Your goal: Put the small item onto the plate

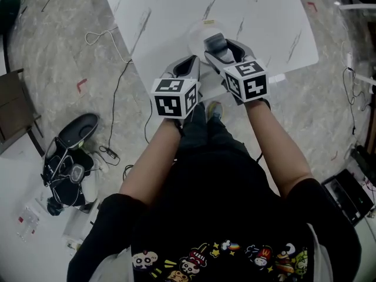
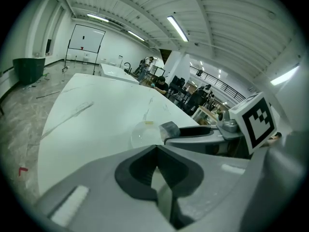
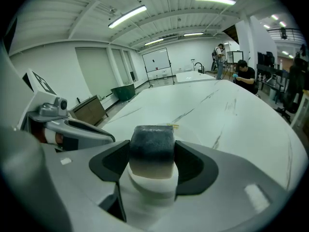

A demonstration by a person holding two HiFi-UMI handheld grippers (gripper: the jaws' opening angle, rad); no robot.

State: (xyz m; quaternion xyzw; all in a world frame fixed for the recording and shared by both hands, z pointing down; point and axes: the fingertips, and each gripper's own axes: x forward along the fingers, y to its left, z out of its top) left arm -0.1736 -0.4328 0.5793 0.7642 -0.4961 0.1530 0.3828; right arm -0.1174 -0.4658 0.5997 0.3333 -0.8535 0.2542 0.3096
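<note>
Two grippers at one white table (image 1: pixel 170 4): the right gripper (image 1: pixel 218 47) clamps the one small dark block (image 3: pixel 151 148) over the single clear plate (image 1: pixel 197 33) near the table's near edge, while the left gripper (image 2: pixel 157 175) sits pinched shut, empty.

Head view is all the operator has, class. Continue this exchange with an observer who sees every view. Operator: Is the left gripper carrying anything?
Observer: No. In the left gripper view, the left gripper has its jaws closed together with nothing between them.
Operator: And the right one?
Observer: The right gripper is clamped on a small block, which is dark on top and paler at its bottom.
Operator: Has it reached the plate?
Observer: The left gripper view shows the small block over one edge of the clear plate. I cannot tell whether it touches.
</note>
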